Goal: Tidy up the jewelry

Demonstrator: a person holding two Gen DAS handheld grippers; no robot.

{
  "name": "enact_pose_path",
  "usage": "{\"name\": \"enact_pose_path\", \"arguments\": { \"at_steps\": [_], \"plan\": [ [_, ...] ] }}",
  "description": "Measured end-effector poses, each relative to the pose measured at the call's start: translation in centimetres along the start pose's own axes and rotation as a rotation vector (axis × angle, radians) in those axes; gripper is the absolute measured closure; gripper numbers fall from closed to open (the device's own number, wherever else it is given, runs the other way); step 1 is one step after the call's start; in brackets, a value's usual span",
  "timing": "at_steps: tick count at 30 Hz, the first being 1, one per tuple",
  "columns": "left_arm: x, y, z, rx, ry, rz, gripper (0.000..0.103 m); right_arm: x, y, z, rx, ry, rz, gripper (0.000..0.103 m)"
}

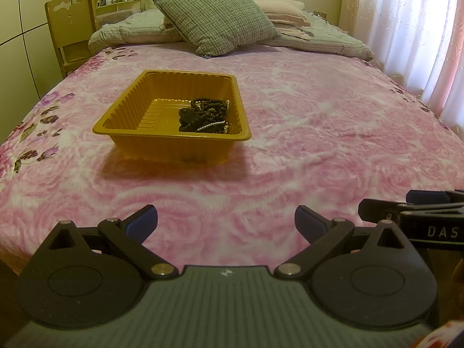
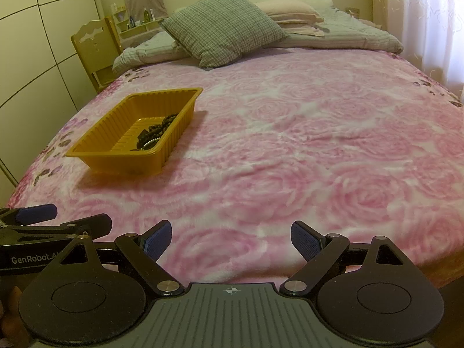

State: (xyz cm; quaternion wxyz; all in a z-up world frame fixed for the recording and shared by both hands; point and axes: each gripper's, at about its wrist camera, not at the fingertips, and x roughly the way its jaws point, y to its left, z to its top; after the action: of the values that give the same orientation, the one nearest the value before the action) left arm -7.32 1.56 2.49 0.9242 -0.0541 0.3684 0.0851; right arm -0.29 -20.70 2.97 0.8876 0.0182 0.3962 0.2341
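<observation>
The white letters "DAS" stand on the black side of the right gripper (image 1: 406, 203) at the edge of the left wrist view, and "GenRobot.A", cut off there, stands on the left gripper (image 2: 55, 214) in the right wrist view.

Bed covered by a pink rose-print blanket (image 1: 319, 133), dark floral print along its left edge. A green checked cushion (image 1: 217, 14) is propped at the head, leaning on a folded striped quilt (image 1: 133, 30); pale pink pillows (image 1: 278, 8) are stacked behind. A wooden chair (image 1: 71, 26) is placed beside the bed's far left corner. Bottles are seen on a shelf (image 1: 116, 0) behind it. Sheer curtains (image 1: 411, 29) are hung at right. Panelled wardrobe doors (image 2: 37, 43) at left.
</observation>
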Motion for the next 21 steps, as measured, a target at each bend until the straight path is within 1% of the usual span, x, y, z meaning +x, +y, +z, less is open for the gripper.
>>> {"name": "enact_pose_path", "arguments": {
  "at_steps": [21],
  "plan": [
    [0.14,-0.1,0.06,0.001,-0.001,-0.001,0.002,0.1,0.03,0.05,0.001,0.0,0.0,0.014]
  ]
}}
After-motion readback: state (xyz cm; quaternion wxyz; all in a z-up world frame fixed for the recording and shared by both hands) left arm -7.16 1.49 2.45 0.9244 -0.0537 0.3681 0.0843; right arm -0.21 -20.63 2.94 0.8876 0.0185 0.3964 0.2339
